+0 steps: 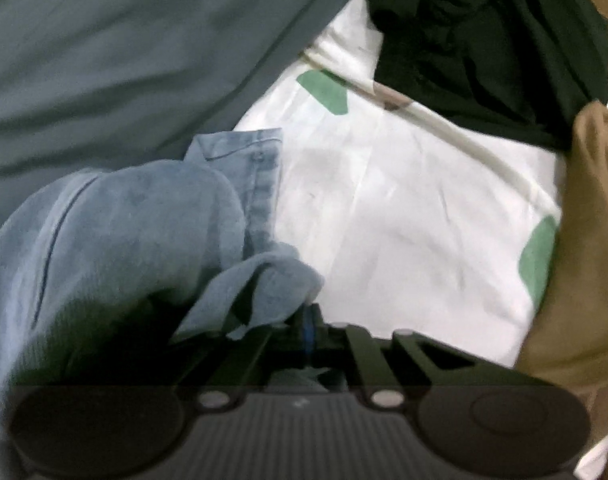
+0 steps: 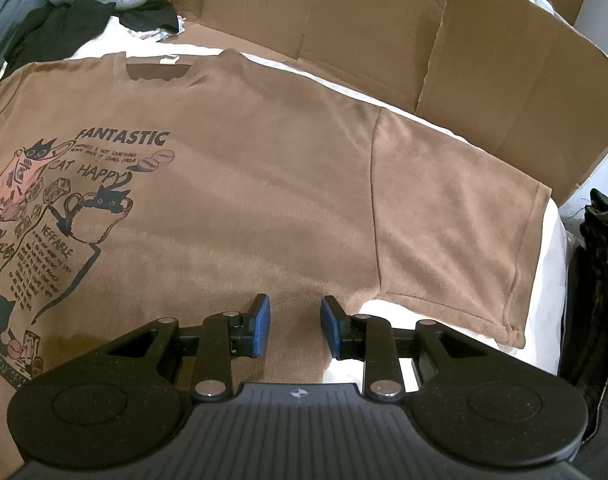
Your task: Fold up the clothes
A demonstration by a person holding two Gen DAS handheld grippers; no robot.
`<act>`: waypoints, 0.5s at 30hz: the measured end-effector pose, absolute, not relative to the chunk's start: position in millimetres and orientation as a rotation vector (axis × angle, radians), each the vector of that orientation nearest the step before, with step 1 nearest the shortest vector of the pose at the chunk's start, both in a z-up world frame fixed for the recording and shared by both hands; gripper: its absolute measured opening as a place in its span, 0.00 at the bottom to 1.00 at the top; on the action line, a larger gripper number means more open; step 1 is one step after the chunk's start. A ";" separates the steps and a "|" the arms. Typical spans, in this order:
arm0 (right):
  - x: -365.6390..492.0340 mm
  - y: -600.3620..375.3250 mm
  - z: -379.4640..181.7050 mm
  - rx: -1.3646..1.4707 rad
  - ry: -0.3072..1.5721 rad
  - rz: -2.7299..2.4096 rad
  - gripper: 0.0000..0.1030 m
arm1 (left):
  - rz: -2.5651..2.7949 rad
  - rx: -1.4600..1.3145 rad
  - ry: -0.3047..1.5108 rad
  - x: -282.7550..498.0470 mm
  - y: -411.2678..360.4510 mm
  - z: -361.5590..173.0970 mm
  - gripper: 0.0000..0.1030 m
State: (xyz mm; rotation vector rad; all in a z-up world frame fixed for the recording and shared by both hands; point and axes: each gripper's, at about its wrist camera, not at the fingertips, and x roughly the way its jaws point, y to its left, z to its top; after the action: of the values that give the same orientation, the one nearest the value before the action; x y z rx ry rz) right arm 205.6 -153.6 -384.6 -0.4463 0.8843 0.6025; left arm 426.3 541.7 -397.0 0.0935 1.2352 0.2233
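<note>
A white sheet [image 2: 552,248] covers the work surface, bounded on the far side by a cardboard wall [image 2: 384,20]. A brown T-shirt [image 2: 263,184] is laid flat on it, print side up, collar toward the cardboard; its long axis runs away from the right gripper [image 2: 295,326]. That gripper is held over the shirt's near edge, beside the armpit of the right-hand sleeve [image 2: 464,240], with its jaws parted and nothing between them. The sleeve extends sideways, well clear of the wall, and bare sheet is seen below and beyond its cuff, so room for a fold inward is judged sufficient.

In the left wrist view, the left gripper [image 1: 304,316] is closed on a light blue denim garment [image 1: 143,220], bunched over it, apart from the shirt. A dark garment [image 1: 484,40] lies beyond. The right hand is judged nearer the shirt.
</note>
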 end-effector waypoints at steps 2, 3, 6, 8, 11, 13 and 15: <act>205.9 -153.7 -384.2 -0.444 0.884 0.602 0.34 | 0.237 0.066 1.231 426.7 539.8 -395.9 0.03; 205.6 -153.8 -384.3 -0.442 0.883 0.601 0.34 | 0.237 0.043 1.228 426.5 539.9 -394.3 0.03; 205.3 -154.3 -384.3 -0.441 0.882 0.602 0.34 | 0.217 -0.010 1.212 424.4 536.8 -385.6 0.10; 205.3 -154.6 -384.7 -0.439 0.883 0.601 0.34 | 0.198 -0.037 1.192 421.6 528.1 -377.7 0.22; 204.9 -154.4 -384.3 -0.439 0.883 0.600 0.34 | 0.163 -0.062 1.166 415.9 507.6 -364.5 0.42; 204.7 -154.2 -384.1 -0.442 0.881 0.600 0.34 | 0.109 -0.039 1.146 410.6 491.9 -351.8 0.46; 205.0 -153.9 -384.5 -0.443 0.883 0.599 0.34 | 0.047 -0.017 1.126 405.8 477.7 -341.4 0.51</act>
State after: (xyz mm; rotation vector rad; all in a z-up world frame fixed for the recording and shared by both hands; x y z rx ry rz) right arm 205.0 -153.9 -384.5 -0.4425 0.8827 0.5990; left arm 405.8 477.7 -341.4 -0.0168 1.1258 0.0474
